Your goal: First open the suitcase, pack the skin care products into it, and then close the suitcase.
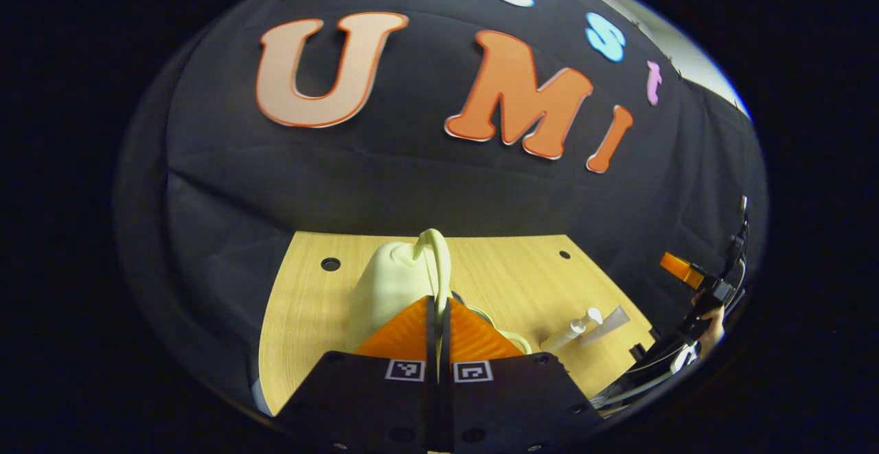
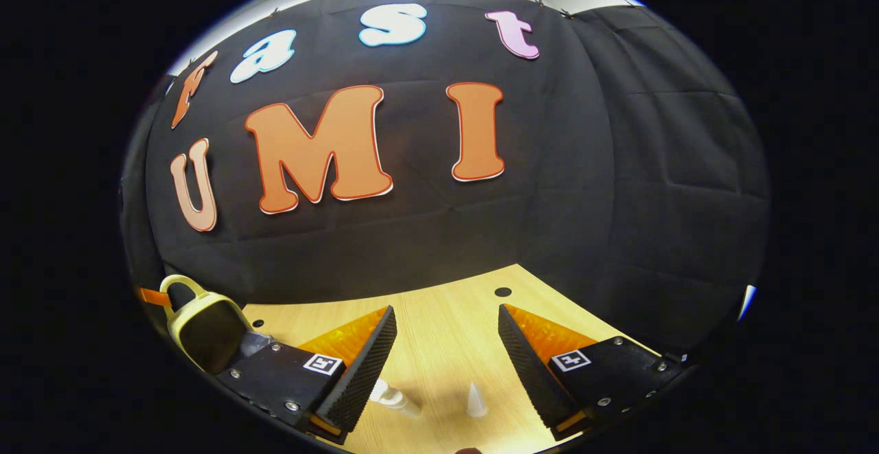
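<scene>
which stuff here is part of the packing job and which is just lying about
Part of the job:
- pale yellow suitcase, lid raised
- two white skin care bottles lying on the table
- left tool, shut on the suitcase handle
- right tool, open above the bottles

Just there:
- wooden table
- black booth cloth

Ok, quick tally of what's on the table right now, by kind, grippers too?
Pale yellow-green suitcase: 1
White skin care products: 2, a pump bottle and a tube, lying side by side on the wooden table
Grippers: 2, left gripper with fingers together by the suitcase handle, right gripper open above the products
Total: 5
</scene>
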Demonstrator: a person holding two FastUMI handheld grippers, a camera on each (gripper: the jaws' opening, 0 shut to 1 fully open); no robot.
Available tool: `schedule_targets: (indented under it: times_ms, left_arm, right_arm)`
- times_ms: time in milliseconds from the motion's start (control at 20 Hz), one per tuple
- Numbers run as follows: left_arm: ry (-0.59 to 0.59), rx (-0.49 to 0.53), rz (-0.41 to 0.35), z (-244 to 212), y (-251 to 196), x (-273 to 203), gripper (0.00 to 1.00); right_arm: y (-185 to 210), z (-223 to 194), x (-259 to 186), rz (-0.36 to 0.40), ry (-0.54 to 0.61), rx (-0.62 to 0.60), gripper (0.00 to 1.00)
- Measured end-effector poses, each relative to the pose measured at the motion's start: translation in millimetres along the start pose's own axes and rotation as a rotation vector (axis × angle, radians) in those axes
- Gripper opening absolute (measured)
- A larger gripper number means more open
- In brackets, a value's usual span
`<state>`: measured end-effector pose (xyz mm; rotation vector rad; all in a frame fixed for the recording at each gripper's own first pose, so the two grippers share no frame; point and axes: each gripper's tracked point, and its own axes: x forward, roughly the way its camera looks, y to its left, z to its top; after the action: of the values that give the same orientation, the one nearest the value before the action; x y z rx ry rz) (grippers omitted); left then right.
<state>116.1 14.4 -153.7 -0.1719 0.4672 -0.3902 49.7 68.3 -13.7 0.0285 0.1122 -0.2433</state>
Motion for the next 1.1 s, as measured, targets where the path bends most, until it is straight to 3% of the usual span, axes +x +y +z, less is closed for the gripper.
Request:
schedule_targets:
  times_ms: [200, 450, 800, 1100]
  left_arm:
    - [-0.046, -0.166, -0.038, 7.3, 50.8, -15.0, 0.01]
    - [-0.066, -0.359, -0.031, -19.7, 129.9, -27.7, 0.01]
    - [-0.069, -0.664, -0.025, -114.6, 235.3, -19.1, 0.01]
    - [0.102, -0.832, 0.086, -209.2, 269.5, 10.2, 0.01]
  right_arm:
    - [28.1, 3.2, -12.2, -0.004, -0.012, 0.021, 0.95]
    - [53.5, 4.1, -21.7, 0.008, -0.016, 0.048, 0.95]
    - [52.2, -6.8, -23.0, -0.004, 0.034, 0.151, 0.95]
    - [42.6, -19.4, -24.6, -0.020, 0.064, 0.189, 0.95]
